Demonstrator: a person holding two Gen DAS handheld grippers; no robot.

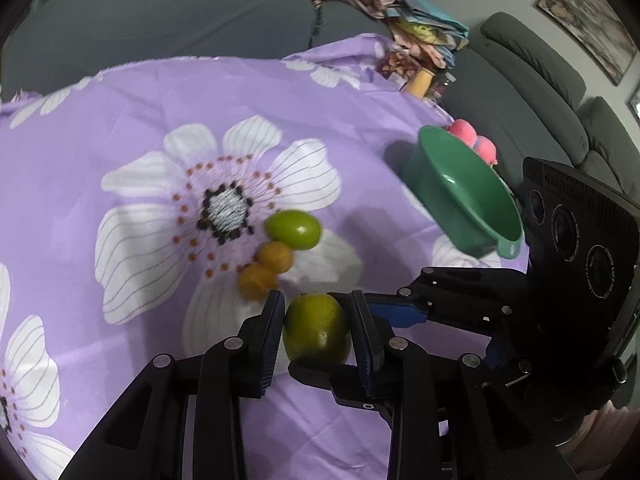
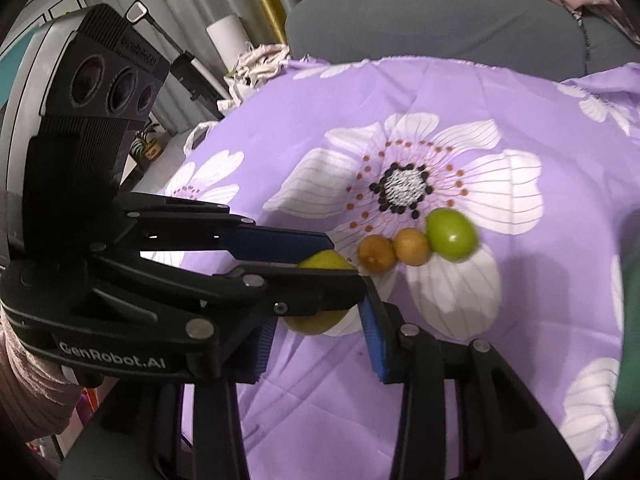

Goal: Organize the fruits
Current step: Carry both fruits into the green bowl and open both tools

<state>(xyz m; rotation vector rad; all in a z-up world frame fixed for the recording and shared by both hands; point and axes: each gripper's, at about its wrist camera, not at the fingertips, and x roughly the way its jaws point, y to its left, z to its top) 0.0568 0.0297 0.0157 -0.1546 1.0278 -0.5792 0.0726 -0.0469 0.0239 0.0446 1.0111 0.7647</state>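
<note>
Green fruit (image 1: 316, 330) being pinched by left gripper (image 1: 316, 334); right gripper (image 2: 316, 348) jaws spread, empty; three fruits (image 1: 276, 256) waiting at eleven o'clock, bowl (image 1: 464, 196) at two o'clock.

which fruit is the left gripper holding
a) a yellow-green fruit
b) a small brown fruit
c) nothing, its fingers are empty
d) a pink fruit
a: the left gripper is shut on a yellow-green fruit, pads pressed to both its sides, while the two small brown fruits and the other green fruit lie on the purple flowered cloth, and the pink ones sit behind the green bowl.
</note>
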